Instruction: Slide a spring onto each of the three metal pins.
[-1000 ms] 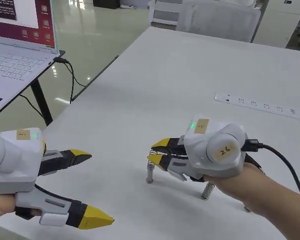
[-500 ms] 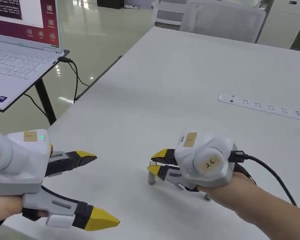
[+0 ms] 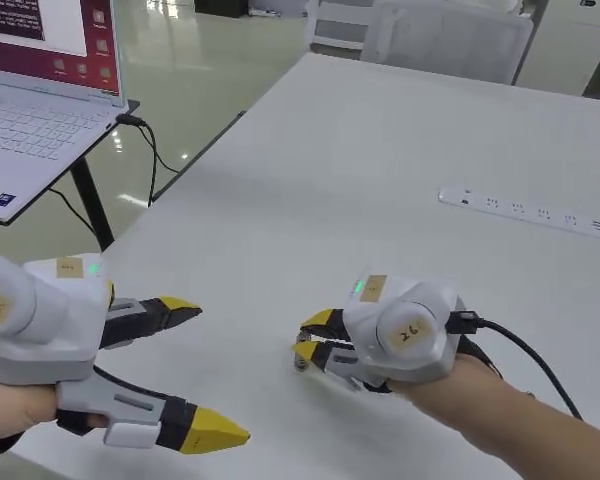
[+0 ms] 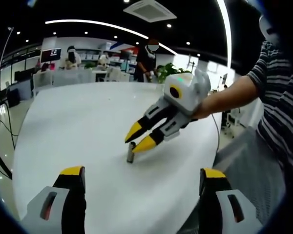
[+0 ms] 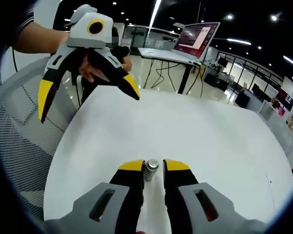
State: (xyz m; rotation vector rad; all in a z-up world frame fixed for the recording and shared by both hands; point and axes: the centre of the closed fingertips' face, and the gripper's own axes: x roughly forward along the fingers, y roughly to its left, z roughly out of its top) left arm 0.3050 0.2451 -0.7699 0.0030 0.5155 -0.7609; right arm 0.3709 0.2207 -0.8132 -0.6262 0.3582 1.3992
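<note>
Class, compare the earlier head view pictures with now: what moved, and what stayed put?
The right gripper has sunk towards the white table, so its jaws now sit either side of the short metal pin wearing a spring; whether they grip it is unclear. The left gripper stays open, holding nothing, near the table's edge.

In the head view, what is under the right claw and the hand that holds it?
Below the tips of the right claw, a metal pin stands upright on the white table. Whatever lies beneath the claw's white body and the hand is covered.
</note>
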